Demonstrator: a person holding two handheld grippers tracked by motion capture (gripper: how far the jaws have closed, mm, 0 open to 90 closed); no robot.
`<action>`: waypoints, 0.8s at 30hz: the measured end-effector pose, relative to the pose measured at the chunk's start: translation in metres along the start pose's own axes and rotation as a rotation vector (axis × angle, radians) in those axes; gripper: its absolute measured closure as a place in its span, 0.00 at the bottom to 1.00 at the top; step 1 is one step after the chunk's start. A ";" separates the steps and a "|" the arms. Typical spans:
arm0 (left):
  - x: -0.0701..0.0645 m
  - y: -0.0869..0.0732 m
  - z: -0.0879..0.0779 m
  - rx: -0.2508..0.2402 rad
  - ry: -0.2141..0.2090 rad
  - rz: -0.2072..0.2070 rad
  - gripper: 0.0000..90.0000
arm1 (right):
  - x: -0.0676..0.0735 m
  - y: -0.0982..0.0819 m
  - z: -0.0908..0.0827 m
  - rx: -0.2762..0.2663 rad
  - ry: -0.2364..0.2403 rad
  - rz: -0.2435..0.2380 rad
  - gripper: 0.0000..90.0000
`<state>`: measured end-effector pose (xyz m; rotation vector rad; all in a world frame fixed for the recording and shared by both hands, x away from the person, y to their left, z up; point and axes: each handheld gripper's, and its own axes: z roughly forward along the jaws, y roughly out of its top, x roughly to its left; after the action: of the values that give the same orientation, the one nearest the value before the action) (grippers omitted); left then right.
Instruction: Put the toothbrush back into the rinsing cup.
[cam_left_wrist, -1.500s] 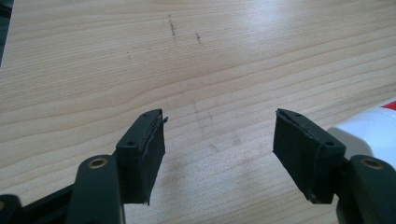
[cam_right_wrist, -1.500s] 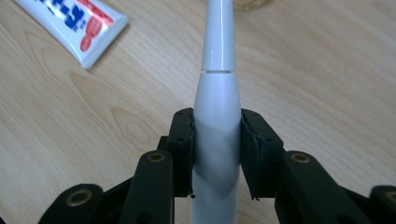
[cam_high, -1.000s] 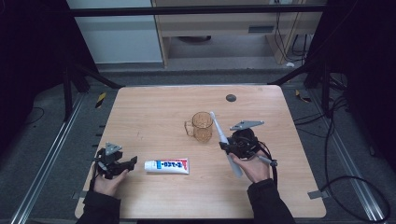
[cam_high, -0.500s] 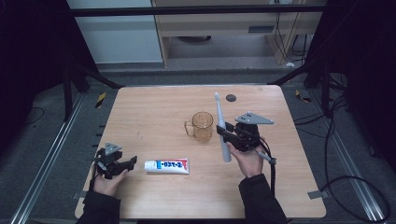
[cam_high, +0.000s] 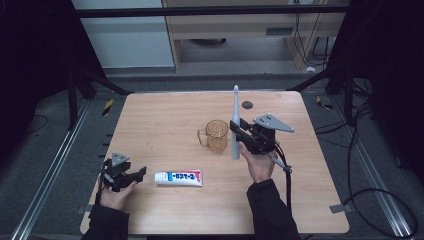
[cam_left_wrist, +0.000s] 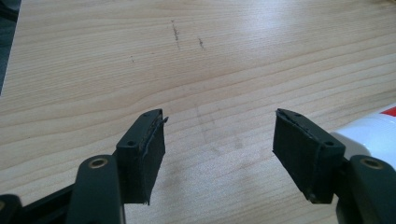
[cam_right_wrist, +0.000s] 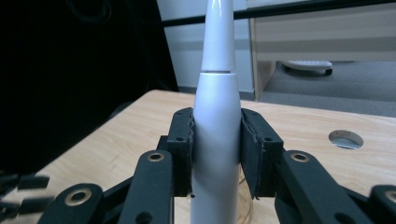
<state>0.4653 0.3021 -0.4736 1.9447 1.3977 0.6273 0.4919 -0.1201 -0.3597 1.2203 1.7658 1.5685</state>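
Toothbrush (cam_high: 235, 122) stands straight up, squeezed between the right gripper (cam_high: 241, 133) jaws, just beside the glass mug (cam_high: 217, 135). Left gripper (cam_high: 134, 175) rests wide apart near the toothpaste tube (cam_high: 178, 177).

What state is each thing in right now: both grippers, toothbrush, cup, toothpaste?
Left gripper: open, empty, low over the table.
Right gripper: shut on the toothbrush.
Toothbrush: upright, lifted, beside the cup.
Cup: upright on the table, looks empty.
Toothpaste tube: lying flat, untouched.

Blue lettering on the white toothpaste tube (cam_high: 178, 177), too blurred to read
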 end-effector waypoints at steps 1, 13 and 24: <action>0.000 0.000 0.000 0.000 0.001 0.000 0.37 | 0.000 0.000 0.001 -0.007 -0.003 0.005 0.74; 0.002 0.000 0.000 -0.002 0.002 -0.007 0.37 | 0.011 0.013 0.021 -0.121 -0.027 0.027 0.74; 0.003 0.000 -0.002 -0.019 0.011 -0.015 0.38 | 0.010 0.020 0.044 -0.181 -0.063 0.045 0.74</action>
<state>0.4649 0.3055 -0.4721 1.9169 1.4067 0.6428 0.5290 -0.0892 -0.3485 1.2147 1.5311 1.6566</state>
